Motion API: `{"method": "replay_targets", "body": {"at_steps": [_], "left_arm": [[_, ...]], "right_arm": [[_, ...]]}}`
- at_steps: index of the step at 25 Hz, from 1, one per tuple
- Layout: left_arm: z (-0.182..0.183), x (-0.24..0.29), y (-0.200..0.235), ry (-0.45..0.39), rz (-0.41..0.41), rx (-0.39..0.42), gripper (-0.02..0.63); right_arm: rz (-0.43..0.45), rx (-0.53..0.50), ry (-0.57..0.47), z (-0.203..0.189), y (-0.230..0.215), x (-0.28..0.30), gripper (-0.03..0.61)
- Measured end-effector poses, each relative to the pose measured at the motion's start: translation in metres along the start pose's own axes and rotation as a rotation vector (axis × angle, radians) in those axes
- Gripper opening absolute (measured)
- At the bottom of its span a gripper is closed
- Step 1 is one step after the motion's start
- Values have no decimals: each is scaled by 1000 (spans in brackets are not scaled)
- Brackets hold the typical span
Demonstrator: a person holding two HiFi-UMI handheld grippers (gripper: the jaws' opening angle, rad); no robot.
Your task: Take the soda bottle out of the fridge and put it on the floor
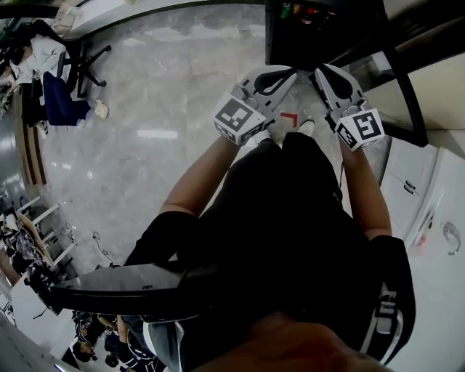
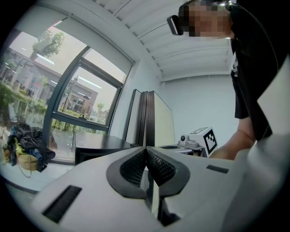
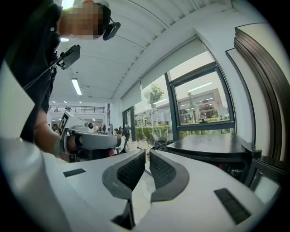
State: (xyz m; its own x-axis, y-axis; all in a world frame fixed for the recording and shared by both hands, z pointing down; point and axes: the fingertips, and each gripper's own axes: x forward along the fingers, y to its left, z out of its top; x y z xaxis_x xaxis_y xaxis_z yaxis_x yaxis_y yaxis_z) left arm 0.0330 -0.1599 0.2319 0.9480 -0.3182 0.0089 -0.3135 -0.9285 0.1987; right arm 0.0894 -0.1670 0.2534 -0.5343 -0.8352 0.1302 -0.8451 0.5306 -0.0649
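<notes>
Head view: we stand facing the fridge (image 1: 341, 29). Its door (image 1: 407, 102) appears to stand open on the right. The left gripper (image 1: 285, 74) and the right gripper (image 1: 323, 73) are held out side by side before it, above the floor (image 1: 167, 94).
Left jaws: in the left gripper view the tips meet, with nothing between them.
Right jaws: in the right gripper view they are drawn together to a thin slit, also empty.
Soda bottle: neither gripper holds it, and it is not on the floor we can see. Small green and red things (image 1: 294, 10) sit inside the fridge at the top edge of the head view. They are too small for us to tell whether one is the bottle, so we judge it is in there.
Done: as far as we can judge, only the approach, and the door is open.
Left: nearly everything. We must part one pair of jaws, reach in, close on the bottle, draw it out, lower it to the floor and let go.
Progress: we put it at the very start.
</notes>
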Motion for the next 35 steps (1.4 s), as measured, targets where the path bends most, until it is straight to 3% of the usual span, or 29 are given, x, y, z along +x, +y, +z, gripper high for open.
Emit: {"method": "replay_targets", "body": {"at_steps": [9, 15, 22, 29, 35], "left_arm": [[-36, 71, 53, -34, 80, 56, 5], [-83, 120, 94, 29, 133, 63, 5], [-126, 152, 145, 38, 227, -3, 5], [-167, 155, 168, 30, 282, -47, 5], [-186, 152, 166, 31, 299, -69, 5]], "right_arm": [[-37, 8, 62, -58, -101, 53, 22], [-85, 60, 124, -128, -177, 108, 117], [-175, 83, 155, -193, -239, 159, 238], [-258, 118, 178, -262, -277, 186, 295], [-298, 63, 181, -281, -288, 205, 309]]}}
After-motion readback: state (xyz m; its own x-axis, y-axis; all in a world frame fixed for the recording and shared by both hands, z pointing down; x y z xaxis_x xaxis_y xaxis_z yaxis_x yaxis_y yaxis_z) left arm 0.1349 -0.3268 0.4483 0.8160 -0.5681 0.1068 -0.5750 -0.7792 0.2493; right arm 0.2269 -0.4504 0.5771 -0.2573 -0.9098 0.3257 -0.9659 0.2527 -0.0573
